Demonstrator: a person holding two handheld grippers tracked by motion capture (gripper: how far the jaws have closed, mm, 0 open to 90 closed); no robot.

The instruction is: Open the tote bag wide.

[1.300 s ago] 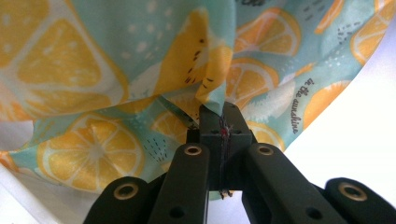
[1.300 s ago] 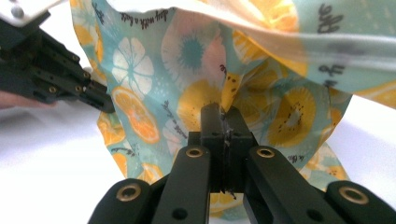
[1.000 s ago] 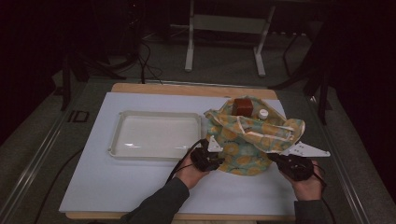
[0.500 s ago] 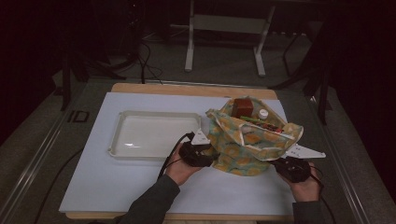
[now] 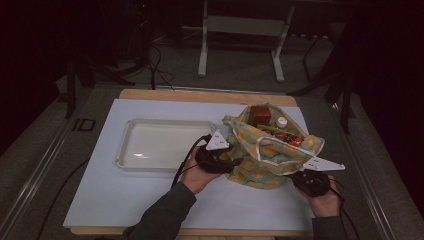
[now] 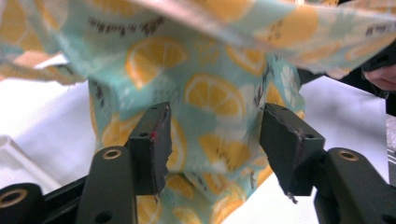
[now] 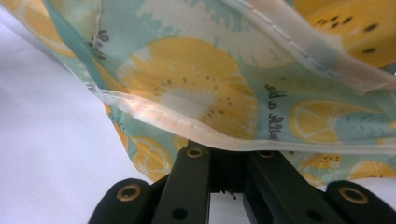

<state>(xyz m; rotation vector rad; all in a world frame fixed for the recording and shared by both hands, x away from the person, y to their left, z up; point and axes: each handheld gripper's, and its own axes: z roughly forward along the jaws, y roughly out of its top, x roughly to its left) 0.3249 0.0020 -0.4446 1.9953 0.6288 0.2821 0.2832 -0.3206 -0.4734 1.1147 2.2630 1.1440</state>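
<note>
Lemon-print teal fabric bag [image 5: 265, 160] held at 2 sides beside the clear plastic tray [image 5: 131, 155].
Judged from how it sags, keep the bag's right hem taut and re-grip its left wall higher, so the red packet [image 5: 260, 115] and white-capped bottle [image 5: 282, 121] inside stay upright. Left gripper [image 6: 212, 140]: jaws have just been opening, spread, cloth loose between. Right gripper [image 7: 223, 161]: pressed together, pinching the bag's hem. Bag sits on the white surface [image 5: 100, 200], right of the tray.
</note>
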